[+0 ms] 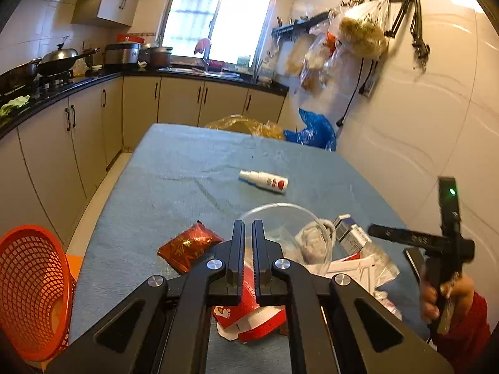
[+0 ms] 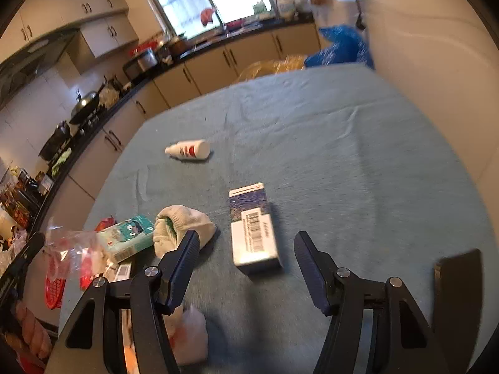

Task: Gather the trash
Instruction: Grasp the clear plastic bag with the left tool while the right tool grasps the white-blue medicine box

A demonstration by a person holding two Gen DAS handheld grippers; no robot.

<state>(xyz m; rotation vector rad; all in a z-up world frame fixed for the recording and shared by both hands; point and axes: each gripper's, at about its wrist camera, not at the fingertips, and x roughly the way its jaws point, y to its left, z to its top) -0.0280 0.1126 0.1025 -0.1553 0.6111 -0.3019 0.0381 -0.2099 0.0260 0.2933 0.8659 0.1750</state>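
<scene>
While the left gripper [image 1: 248, 233] has its jaws nearly together with only a thin slit between them and nothing visibly pinched, the right gripper [image 2: 246, 249] is spread wide, and a blue-and-white carton [image 2: 254, 233] lies flat on the cloth between its fingers, touching neither.

Just under the left jaws sits a red-and-white cardboard box [image 1: 249, 311], with a red foil snack packet [image 1: 188, 244] to its left and a clear plastic lid [image 1: 287, 215] plus crumpled wrappers to the right. A white spray bottle [image 1: 263, 180] lies on its side further up, mid-table, well apart from the pile.

Everything's on a table with a teal cloth [image 1: 174, 180], in a kitchen with beige cabinets, a black countertop and a bright window at the top of the frame.

Only the left view shows the orange mesh basket [image 1: 31, 290] at lower left, off the table edge. Only the right view gives you the rolled white sock [image 2: 181, 227] and the teal cartoon tissue pack [image 2: 131, 237], left of center.
</scene>
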